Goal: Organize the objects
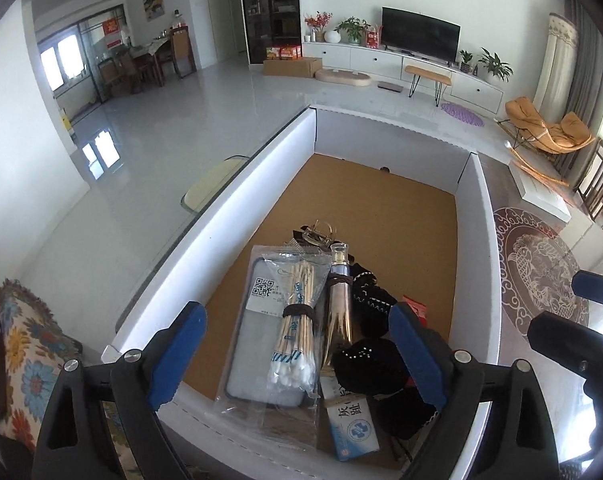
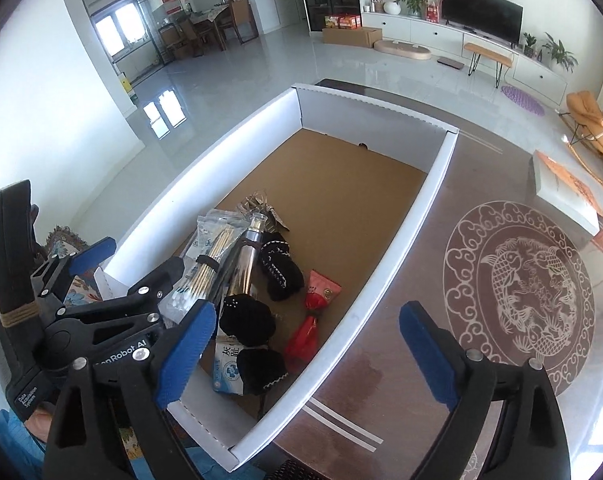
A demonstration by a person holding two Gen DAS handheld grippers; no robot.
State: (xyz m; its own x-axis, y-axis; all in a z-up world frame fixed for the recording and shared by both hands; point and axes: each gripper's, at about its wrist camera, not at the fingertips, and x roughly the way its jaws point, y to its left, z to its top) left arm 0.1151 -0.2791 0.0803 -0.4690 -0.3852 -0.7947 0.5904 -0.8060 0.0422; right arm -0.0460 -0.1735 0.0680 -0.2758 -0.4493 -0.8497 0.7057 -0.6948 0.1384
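Two open tongs (image 1: 297,356) (image 2: 307,350) above one box (image 1: 237,184) holding one swab packet (image 1: 291,320).

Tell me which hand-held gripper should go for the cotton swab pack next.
Left. The left hand-held gripper hangs open right over the cotton swab pack in the box. The right hand-held gripper, also open, straddles the box's right wall, with the pack off to its left.

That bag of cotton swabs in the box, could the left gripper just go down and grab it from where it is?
Probably yes. The left gripper is open above the box, and the cotton swab bag lies on top of the pile between its fingers with nothing covering it. The bottle alongside it is close, though.
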